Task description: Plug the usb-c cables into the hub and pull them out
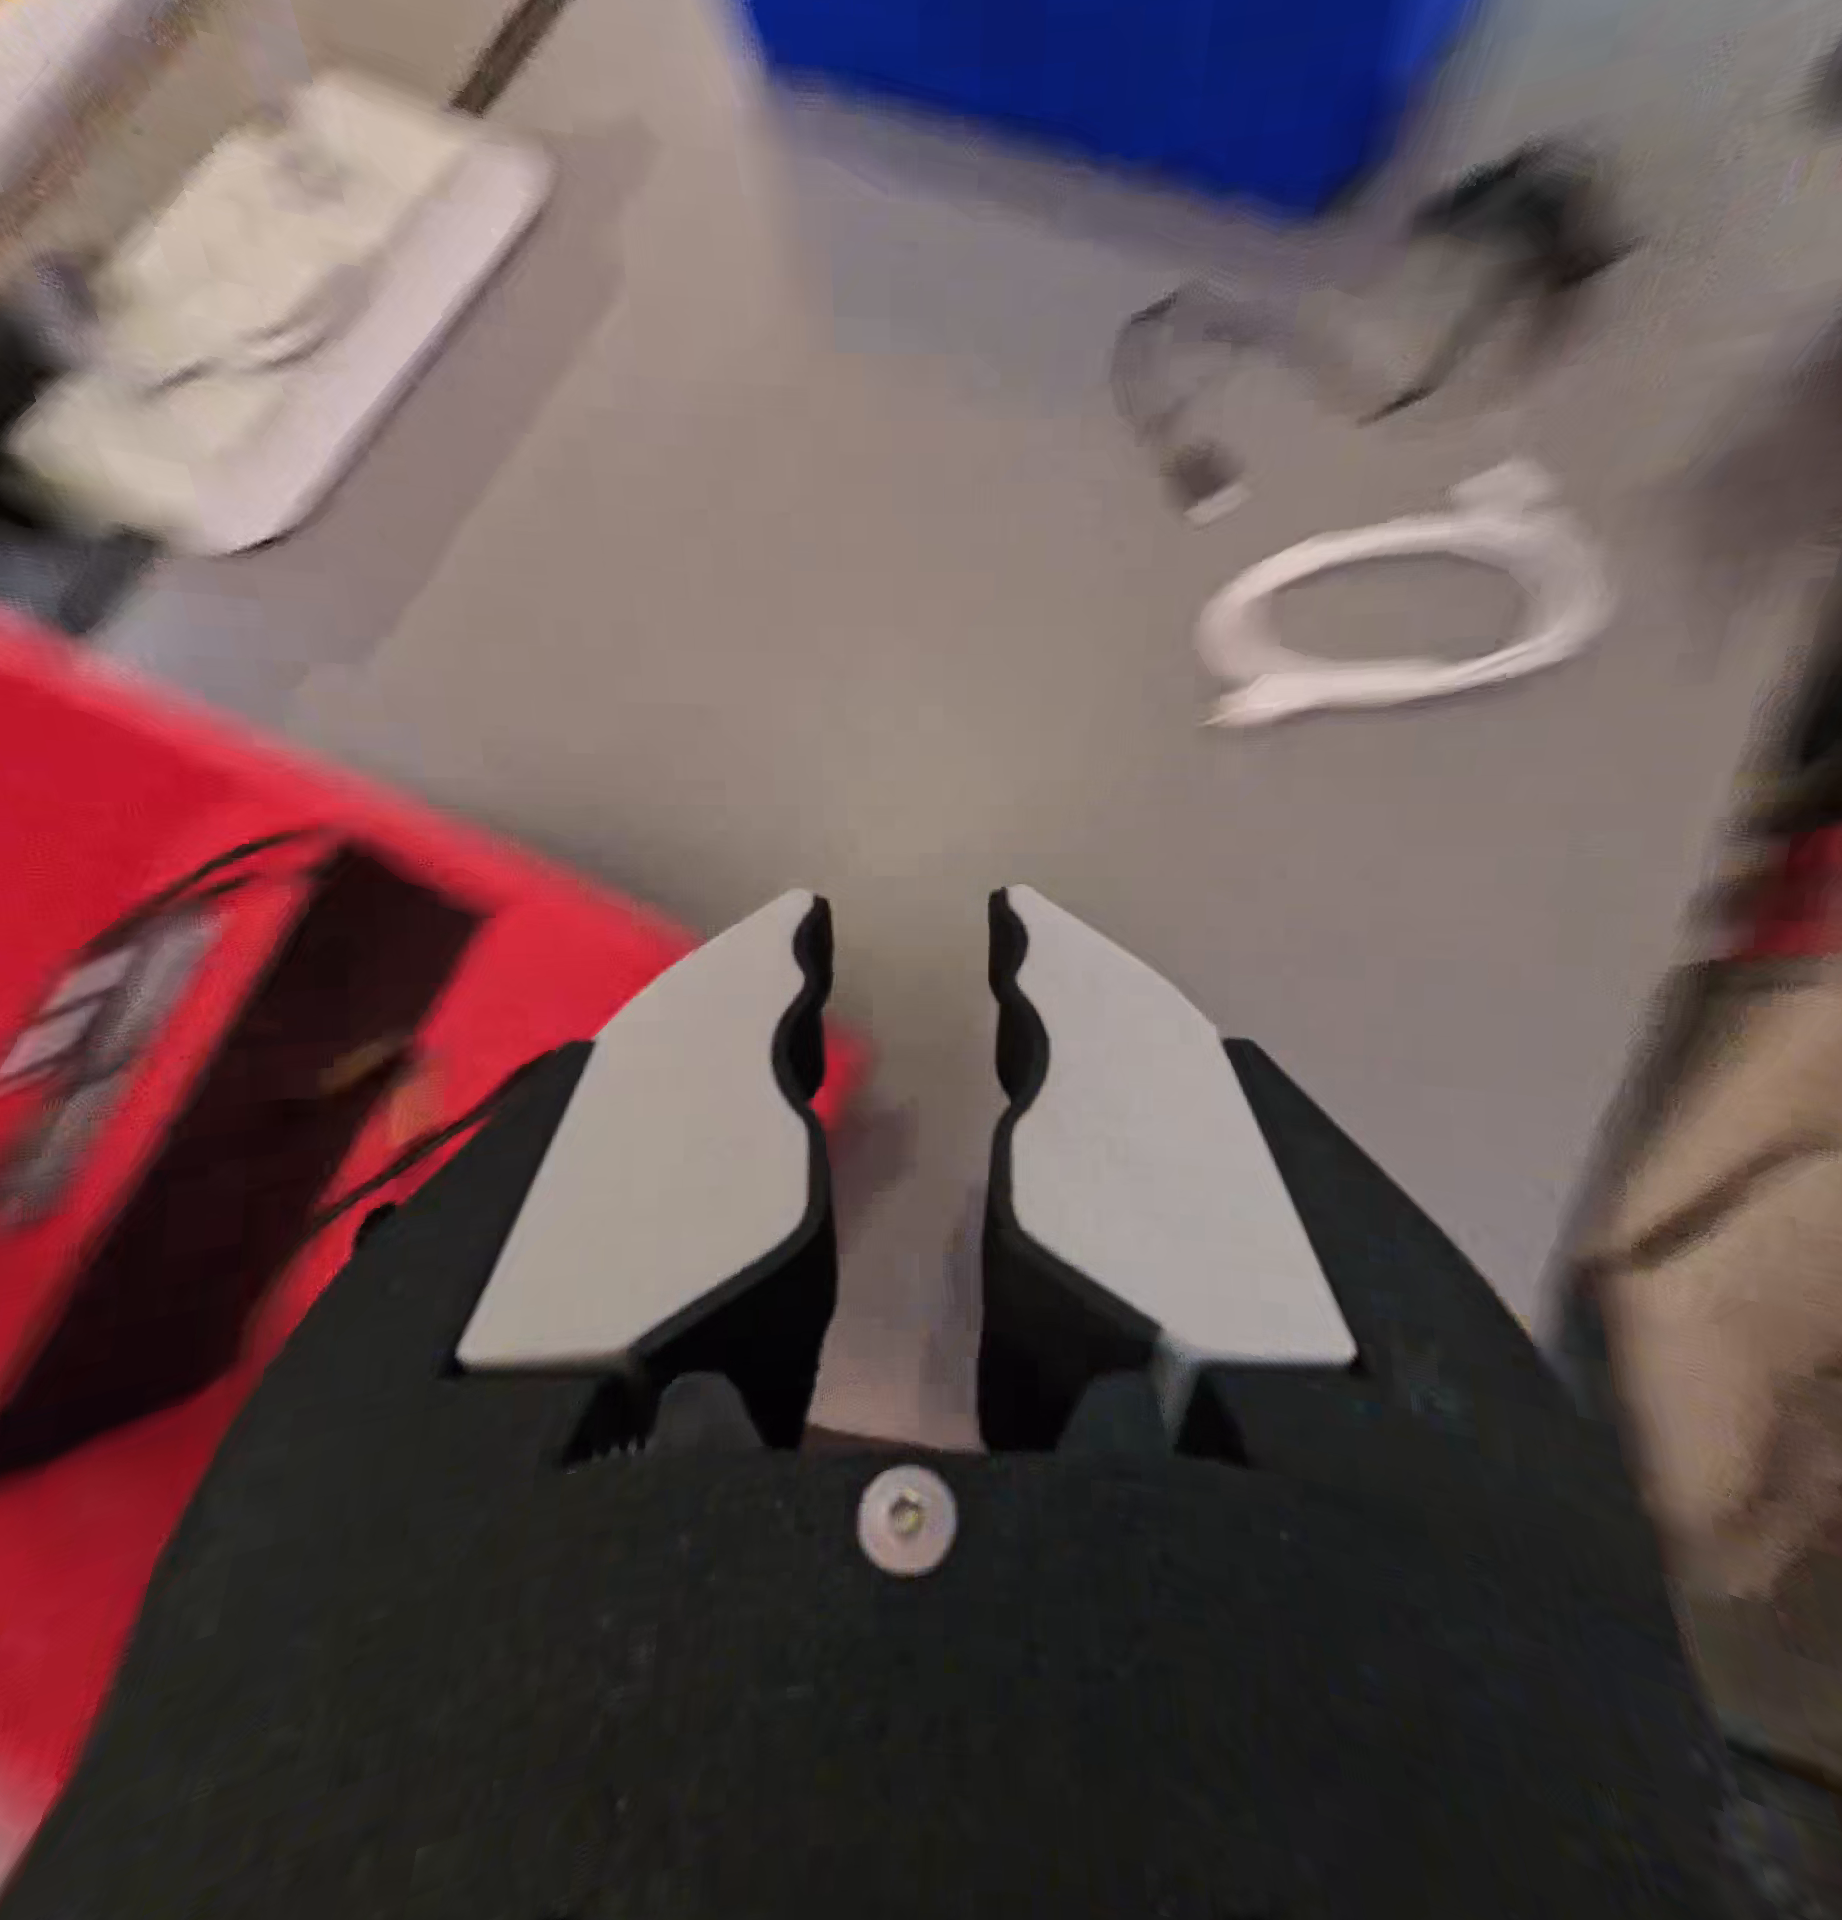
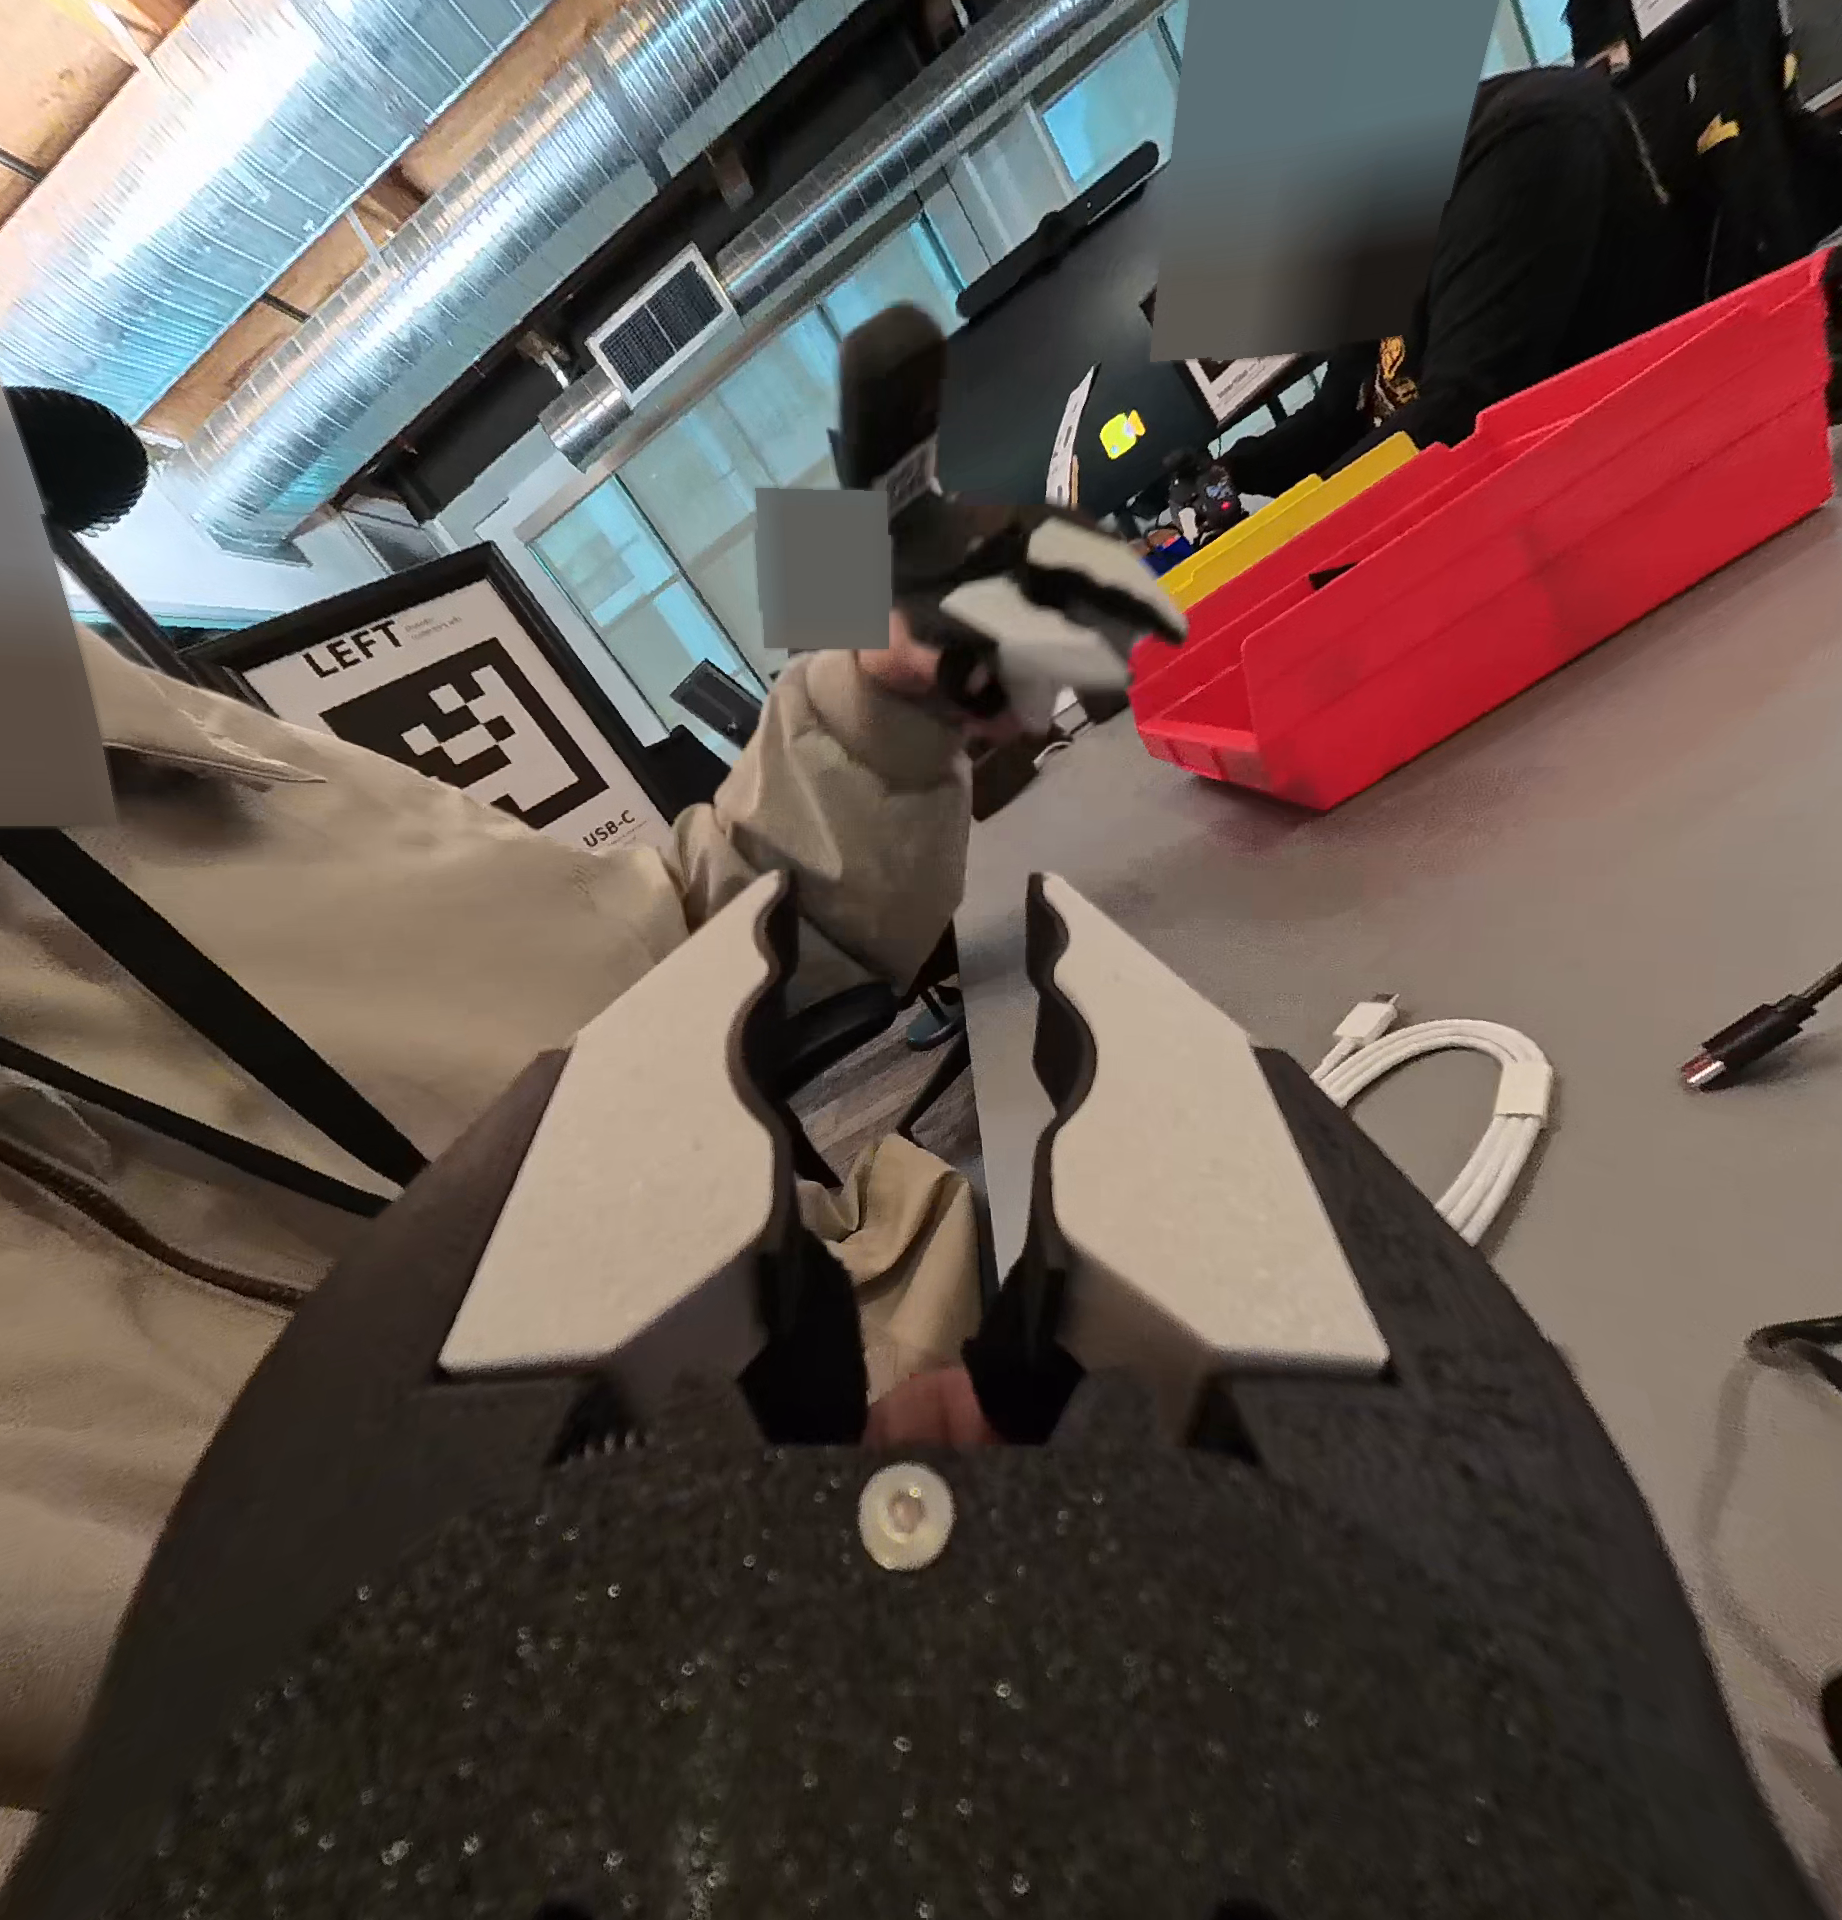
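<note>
Left gripper [image 1: 910, 914] held over grey worktop [image 1: 792, 623], fingers [image 1: 688, 1143] parted by a narrow gap, nothing between. Right gripper [image 2: 910, 899] tipped up past the worktop edge, fingers [image 2: 636, 1164] parted a little wider, also empty. Fingers pale matte with wavy black pads on grainy black bodies.

White usb-c cable [image 1: 1405, 603] lay coiled in a flat oval at 2 o'clock in left view, smooth, banded, plug [image 2: 1369, 1023] free. Black cable [image 2: 1769, 1029] beyond at 3 o'clock in right view, thin, dark plug. Blurry greyish thing [image 1: 1197, 416] past the coil, possibly the hub; could not tell.

Red plastic bin [image 1: 221, 935] hard at 9 o'clock, blue bin [image 1: 1083, 94] far at 12.

Risks, judged: heavy motion blur in left view suggested a fast swing, could clip red bin; banded coil likely to drag whole when plug lifted; slim plug could twist in wavy pads, miss port.
</note>
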Motion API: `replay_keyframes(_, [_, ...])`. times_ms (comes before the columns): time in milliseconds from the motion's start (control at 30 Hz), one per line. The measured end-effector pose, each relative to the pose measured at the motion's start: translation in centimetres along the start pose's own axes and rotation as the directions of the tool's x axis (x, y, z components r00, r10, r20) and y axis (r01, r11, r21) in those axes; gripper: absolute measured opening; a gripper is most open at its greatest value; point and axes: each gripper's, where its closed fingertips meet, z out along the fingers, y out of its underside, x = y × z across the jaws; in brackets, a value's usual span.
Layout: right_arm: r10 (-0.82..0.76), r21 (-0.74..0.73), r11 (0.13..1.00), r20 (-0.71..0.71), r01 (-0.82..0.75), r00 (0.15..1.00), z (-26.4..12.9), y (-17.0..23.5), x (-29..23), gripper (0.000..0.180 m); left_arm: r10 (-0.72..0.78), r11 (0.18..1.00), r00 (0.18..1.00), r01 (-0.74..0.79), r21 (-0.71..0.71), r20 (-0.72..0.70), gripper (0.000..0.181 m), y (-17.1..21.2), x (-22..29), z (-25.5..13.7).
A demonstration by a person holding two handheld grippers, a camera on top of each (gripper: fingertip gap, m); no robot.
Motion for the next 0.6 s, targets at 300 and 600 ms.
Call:
replay_keyframes(300, [0.004,-0.047,0.999,0.015,-0.003,1.0,1.3,0.6,0.5,0.043,0.193,0.825,0.981,-0.159,-0.542,0.006,0.023,12.2,-12.7,1.1])
replay_keyframes(600, [0.008,-0.04,0.999,0.006,-0.008,1.0,0.8,0.5,0.6,0.044,0.183,0.721,0.98,-0.19,-0.667,-0.082,0.012,16.0,-13.9,2.6])
